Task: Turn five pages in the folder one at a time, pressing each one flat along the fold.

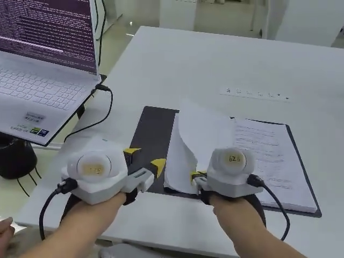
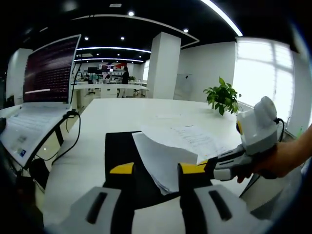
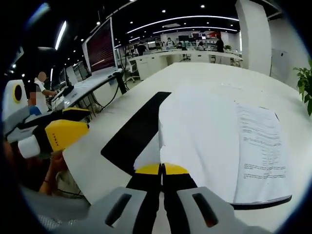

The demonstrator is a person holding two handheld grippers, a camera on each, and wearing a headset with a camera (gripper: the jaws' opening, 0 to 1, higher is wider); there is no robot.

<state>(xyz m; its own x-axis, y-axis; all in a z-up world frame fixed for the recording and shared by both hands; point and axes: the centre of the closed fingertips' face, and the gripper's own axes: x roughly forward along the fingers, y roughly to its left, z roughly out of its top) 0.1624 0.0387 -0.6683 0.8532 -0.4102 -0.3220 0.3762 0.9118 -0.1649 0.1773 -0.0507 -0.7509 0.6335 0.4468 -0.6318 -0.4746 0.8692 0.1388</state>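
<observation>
Only illegible print (image 1: pixel 264 146); page (image 1: pixel 204 131) in right claw (image 1: pixel 196 175)

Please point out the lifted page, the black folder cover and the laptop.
lifted page (image 1: pixel 204 129), head view, middle of the curved sheet.
black folder cover (image 1: pixel 150 140), head view, bare left flap.
laptop (image 1: pixel 37 88), head view, its keyboard.
</observation>
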